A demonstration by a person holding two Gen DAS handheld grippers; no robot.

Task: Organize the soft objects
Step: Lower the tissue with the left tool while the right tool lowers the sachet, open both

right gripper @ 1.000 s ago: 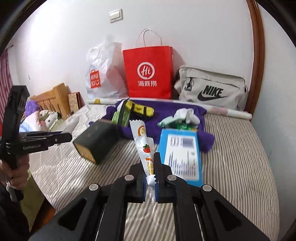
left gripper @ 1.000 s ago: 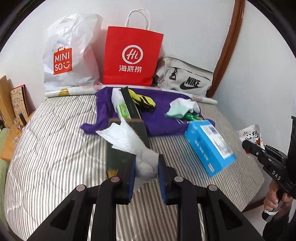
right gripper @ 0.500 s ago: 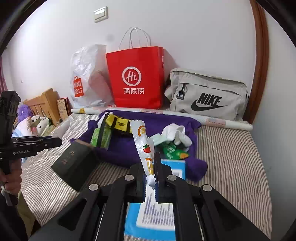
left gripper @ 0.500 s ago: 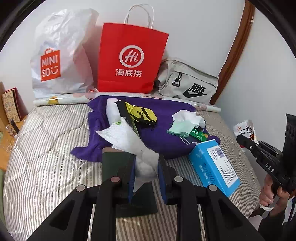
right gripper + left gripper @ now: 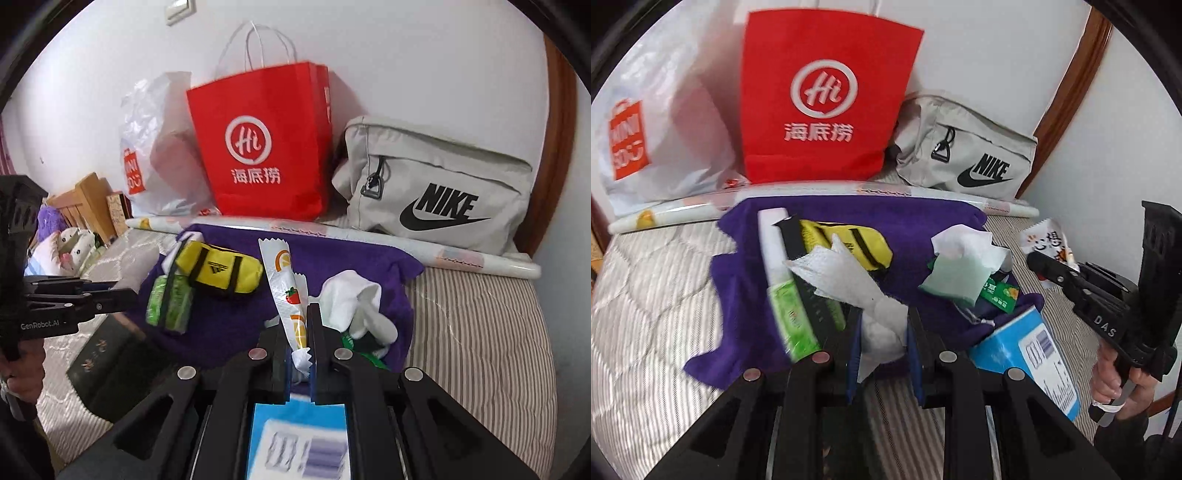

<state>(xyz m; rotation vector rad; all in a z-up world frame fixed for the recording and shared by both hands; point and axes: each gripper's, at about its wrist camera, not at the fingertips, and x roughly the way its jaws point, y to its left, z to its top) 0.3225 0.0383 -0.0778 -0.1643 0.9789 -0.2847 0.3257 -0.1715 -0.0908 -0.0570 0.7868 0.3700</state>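
In the left wrist view my left gripper (image 5: 882,332) is shut on a crumpled white paper towel (image 5: 846,277), held over the near edge of a purple cloth (image 5: 916,218). On the cloth lie a yellow mini bag (image 5: 857,240), a green tube (image 5: 790,314), white socks (image 5: 964,243) and a mint packet (image 5: 953,280). In the right wrist view my right gripper (image 5: 299,332) is shut on a fruit-printed sachet (image 5: 282,280) that stands upright above the purple cloth (image 5: 332,258). It hangs over a blue box (image 5: 295,443), beside the white socks (image 5: 354,295).
A red paper bag (image 5: 266,147), a white plastic bag (image 5: 155,147) and a grey Nike bag (image 5: 436,184) lean on the back wall behind a paper roll (image 5: 406,243). A dark box (image 5: 107,362) lies on the striped mattress (image 5: 480,332). Plush toys (image 5: 70,243) sit at the left.
Both grippers have moved forward toward the purple cloth, each keeping its hold. The dark box has dropped out of the left wrist view, and the blue box now lies under the right gripper.
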